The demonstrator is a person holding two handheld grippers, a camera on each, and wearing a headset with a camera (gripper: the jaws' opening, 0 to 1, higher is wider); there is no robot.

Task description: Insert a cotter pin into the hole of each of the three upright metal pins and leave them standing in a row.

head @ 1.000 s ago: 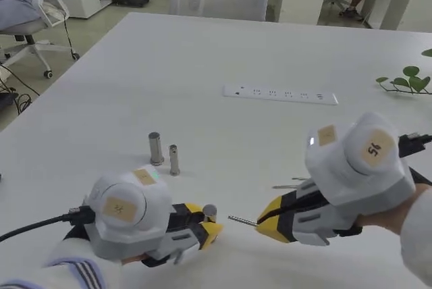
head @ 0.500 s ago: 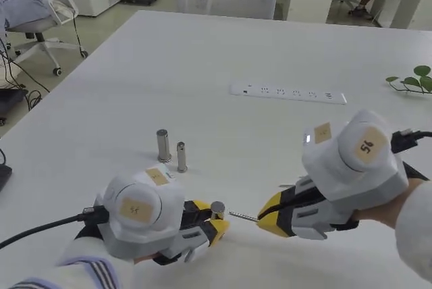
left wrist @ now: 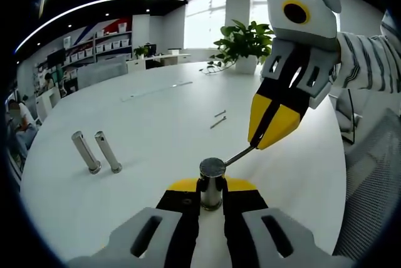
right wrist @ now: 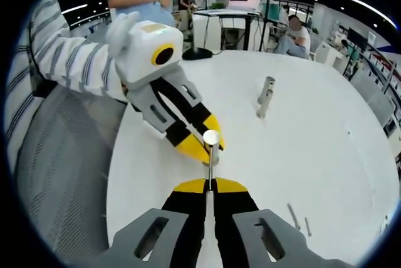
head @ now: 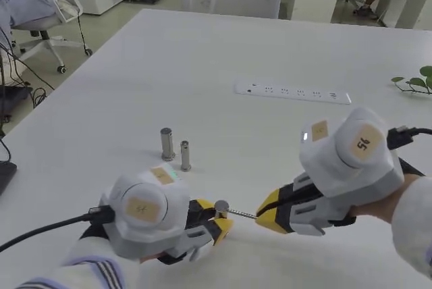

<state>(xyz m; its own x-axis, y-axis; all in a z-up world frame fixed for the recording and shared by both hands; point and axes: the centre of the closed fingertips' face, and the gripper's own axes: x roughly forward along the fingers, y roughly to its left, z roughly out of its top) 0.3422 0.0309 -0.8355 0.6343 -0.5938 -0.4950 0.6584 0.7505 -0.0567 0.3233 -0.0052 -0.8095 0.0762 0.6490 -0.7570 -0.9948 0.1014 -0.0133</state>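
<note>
left claw (head: pixel 219 220) clamps a pin (left wrist: pixel 212 170); right claw (right wrist: pixel 210 186), closed on a cotter pin (head: pixel 241 213), brings it to the head; two pins (head: pixel 167 144) stand nearby.

white counter (head: pixel 202 66): taller metal pin (head: pixel 167 144) and shorter metal pin (head: pixel 185 156) upright side by side, power strip (head: pixel 292 92) beyond them, two cotter pins (left wrist: pixel 218 122) lying loose.

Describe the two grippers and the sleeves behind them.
The left gripper and right gripper match: rounded white housings, grey slotted frames, black tongs with yellow tips. Each carries tan stickers with handwritten numbers. A black cable leaves the left one, and another leaves the right. The left sleeve and right sleeve are white with dark stripes.
</note>
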